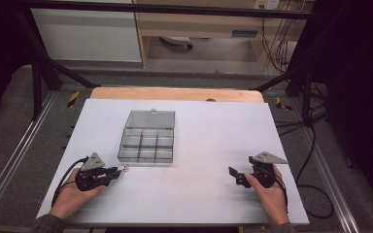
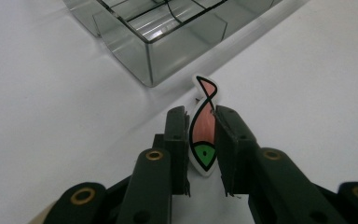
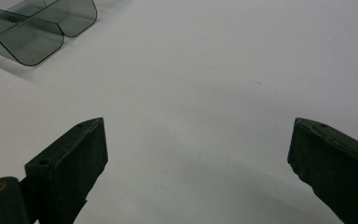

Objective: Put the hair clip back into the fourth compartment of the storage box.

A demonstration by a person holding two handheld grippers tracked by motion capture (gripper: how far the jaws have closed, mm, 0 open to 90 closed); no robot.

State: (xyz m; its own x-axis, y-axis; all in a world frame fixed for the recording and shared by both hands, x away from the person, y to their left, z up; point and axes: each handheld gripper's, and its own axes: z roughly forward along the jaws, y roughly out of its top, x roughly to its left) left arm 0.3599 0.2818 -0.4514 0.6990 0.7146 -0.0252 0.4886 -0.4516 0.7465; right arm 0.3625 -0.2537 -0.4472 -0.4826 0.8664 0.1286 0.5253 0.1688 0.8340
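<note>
Black left gripper [image 2: 200, 140] pinches a fish sticker [image 2: 203, 130]; the box [image 1: 148, 137] looks empty, so sorting seems hardly begun; right gripper [image 3: 198, 158] spread wide.

The table [image 1: 213, 145] has a white top, with a strip of bare wood [image 1: 175, 93] along its far edge. Around the table stands a black frame [image 1: 43, 63]: a bar crosses above its far side and slanted struts drop to the floor at both far corners. Metal rails [image 1: 9, 160] run along the floor left and right of the table. The floor [image 1: 9, 116] is grey carpet. Beyond the table, to the left, stands a white cabinet [image 1: 85, 34]; right of it is a wooden desk [image 1: 199, 24] with a caster [image 1: 189, 46] beneath. Black cables [image 1: 315, 145] hang and trail on the floor to the table's right. Yellow-black tape [image 1: 73, 98] marks the floor at the table's far corners.
</note>
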